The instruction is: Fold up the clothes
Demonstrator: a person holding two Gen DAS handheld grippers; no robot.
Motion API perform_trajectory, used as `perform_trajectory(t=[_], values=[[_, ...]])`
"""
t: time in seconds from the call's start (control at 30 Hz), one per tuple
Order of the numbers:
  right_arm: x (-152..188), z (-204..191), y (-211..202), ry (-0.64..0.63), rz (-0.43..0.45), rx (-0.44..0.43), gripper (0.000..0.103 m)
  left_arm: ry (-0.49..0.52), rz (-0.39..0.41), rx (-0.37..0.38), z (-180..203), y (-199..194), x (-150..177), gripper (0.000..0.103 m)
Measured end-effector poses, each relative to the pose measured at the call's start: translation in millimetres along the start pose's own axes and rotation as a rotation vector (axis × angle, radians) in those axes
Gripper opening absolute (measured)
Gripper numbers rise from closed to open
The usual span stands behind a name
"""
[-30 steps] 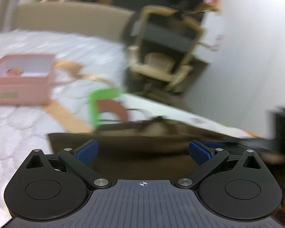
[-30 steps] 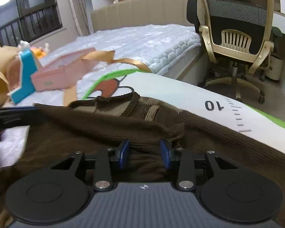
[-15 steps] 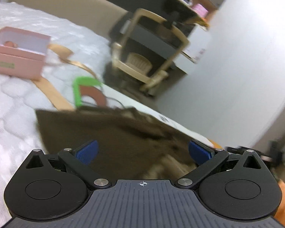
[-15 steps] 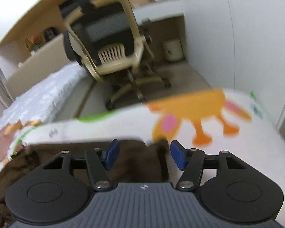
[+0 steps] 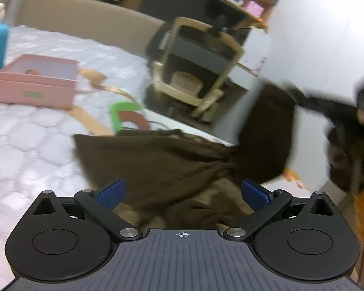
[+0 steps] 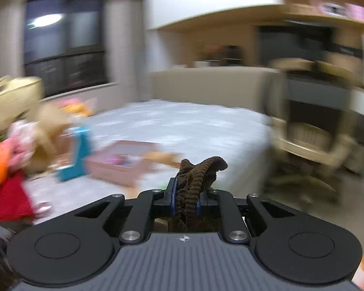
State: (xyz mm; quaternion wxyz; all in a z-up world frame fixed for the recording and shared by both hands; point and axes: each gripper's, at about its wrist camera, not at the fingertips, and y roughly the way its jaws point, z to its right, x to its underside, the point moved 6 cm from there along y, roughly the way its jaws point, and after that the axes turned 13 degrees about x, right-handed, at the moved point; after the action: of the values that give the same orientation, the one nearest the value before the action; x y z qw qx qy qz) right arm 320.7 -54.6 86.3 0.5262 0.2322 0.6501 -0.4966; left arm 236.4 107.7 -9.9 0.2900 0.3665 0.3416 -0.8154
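Left gripper (image 5: 181,191): the two blue-padded fingers (image 5: 111,192) stand wide apart, with nothing between the pads. Directly ahead of and beneath them lies the dark brown ribbed knit garment (image 5: 157,160), spread across the white quilted mattress (image 5: 24,150) and a white mat with green and brown print (image 5: 126,118). To the upper right of this tool, part of the same brown cloth is lifted clear of the surface and hangs from the other tool (heavily blurred there, so detail cannot be read).

Right gripper (image 6: 185,200): the jaws are closed down to a narrow gap on a bunched, ribbed fold of the garment, which sticks up above the fingertips and also hangs below them.

Surroundings, left wrist view: a pink rectangular cardboard box (image 5: 36,84), open-topped, sits on the mattress ahead and to the left of the left gripper, with a tan ribbon (image 5: 92,121) trailing just beside it. A beige-framed office chair (image 5: 196,72) stands beyond the bed edge, ahead and slightly right. The right wrist view is smeared; the box and chair appear there only as soft shapes.
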Motion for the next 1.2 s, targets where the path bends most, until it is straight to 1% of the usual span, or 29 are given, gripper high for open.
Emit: perform_trajectory(t=[0.03,0.1,0.13,0.17,0.2,0.23,0.33,0.4,0.43,0.5,0.6,0.63,0.67,0.7,0.73,0.77,0.8,0.83,0.93,0.97,1.0,1.03,1.07,1.1,1.13,1.2], values=[[-12,-27,8,-0.049,0.011,-0.050,0.014,0.009,-0.006,0.014,4,3,2,0.103],[-11,-69,28,-0.133,-0.027,-0.130,0.016,0.017,-0.024,0.024,9,10,5,0.103],[-9,-77,32,-0.126,-0.031,-0.154,0.027,0.015,-0.033,0.020,9,12,6,0.103],[-8,-83,36,-0.113,-0.032,-0.175,0.033,0.013,-0.042,0.015,9,15,7,0.103],[-7,-89,40,-0.101,-0.033,-0.196,0.044,0.011,-0.052,0.011,9,17,9,0.103],[-7,-80,38,-0.080,-0.023,-0.185,0.050,0.008,-0.059,0.008,8,20,9,0.103],[-8,-45,29,-0.012,0.014,-0.137,0.060,-0.023,-0.061,-0.003,-1,26,6,0.103],[-8,-22,24,0.033,0.039,-0.104,0.061,-0.047,-0.070,-0.045,-12,37,3,0.103],[-4,-8,22,0.050,0.036,-0.079,0.062,-0.059,-0.074,-0.066,-17,42,1,0.103],[9,15,17,0.087,0.016,-0.037,0.062,-0.082,-0.083,-0.108,-28,53,-2,0.103],[39,43,14,0.136,-0.024,0.007,0.062,-0.118,-0.097,-0.171,-45,69,-6,0.102],[50,49,16,0.149,-0.040,0.019,0.062,-0.130,-0.101,-0.192,-50,74,-8,0.097],[61,56,19,0.163,-0.058,0.029,0.062,-0.142,-0.106,-0.213,-56,79,-9,0.089],[72,64,20,0.177,-0.076,0.037,0.062,-0.153,-0.110,-0.234,-61,85,-11,0.055],[80,68,23,0.190,-0.094,0.044,0.062,-0.149,-0.110,-0.246,-64,88,-14,0.036],[86,72,27,0.199,-0.109,0.052,0.062,-0.103,-0.096,-0.237,-57,88,-20,0.033],[87,74,28,0.198,-0.100,0.059,0.062,-0.057,-0.082,-0.228,-50,87,-27,0.025],[87,76,27,0.194,-0.087,0.067,0.062,0.002,-0.053,-0.219,-41,84,-35,0.023],[83,78,27,0.163,-0.035,0.091,0.062,0.268,0.137,-0.206,2,51,-70,0.023],[82,77,29,0.139,-0.025,0.105,0.062,0.321,0.164,-0.222,6,45,-71,0.024],[83,75,34,0.106,-0.023,0.125,0.062,0.374,0.190,-0.238,11,40,-73,0.030],[86,72,40,0.072,-0.028,0.145,0.062,0.410,0.205,-0.254,11,36,-73,0.042],[90,69,48,0.038,-0.048,0.160,0.062,0.391,0.177,-0.269,0,39,-65,0.047],[96,66,56,0.002,-0.071,0.176,0.062,0.353,0.128,-0.279,-15,44,-54,0.059],[103,63,65,-0.031,-0.107,0.185,0.062,0.317,0.074,-0.292,-30,48,-42,0.068],[120,58,82,-0.100,-0.179,0.201,0.062,0.265,-0.049,-0.333,-57,56,-17,0.075]])
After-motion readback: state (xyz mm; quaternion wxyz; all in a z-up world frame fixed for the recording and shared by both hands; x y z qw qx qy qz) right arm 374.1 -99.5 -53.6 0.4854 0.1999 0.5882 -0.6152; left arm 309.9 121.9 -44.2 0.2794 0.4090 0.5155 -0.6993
